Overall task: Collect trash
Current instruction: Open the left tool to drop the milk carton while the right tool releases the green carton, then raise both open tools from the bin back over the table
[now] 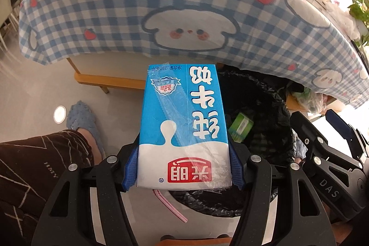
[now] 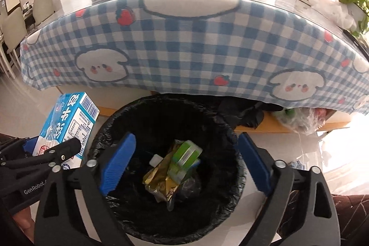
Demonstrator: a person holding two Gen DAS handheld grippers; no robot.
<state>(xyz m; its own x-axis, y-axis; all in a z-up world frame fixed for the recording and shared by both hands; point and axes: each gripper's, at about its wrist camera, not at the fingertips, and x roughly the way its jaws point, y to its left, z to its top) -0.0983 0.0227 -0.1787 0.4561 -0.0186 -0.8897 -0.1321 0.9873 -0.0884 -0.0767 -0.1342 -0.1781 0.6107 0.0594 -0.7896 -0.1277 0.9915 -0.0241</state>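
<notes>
Between the blue pads of the left hand-held gripper (image 1: 183, 168), a blue-and-white milk carton (image 1: 183, 128) sits clamped, beside the round black-lined trash bin (image 2: 230, 130). The right hand-held gripper (image 2: 184, 165) hangs apart and empty over it. I'd carry the carton past the rim before releasing.
</notes>
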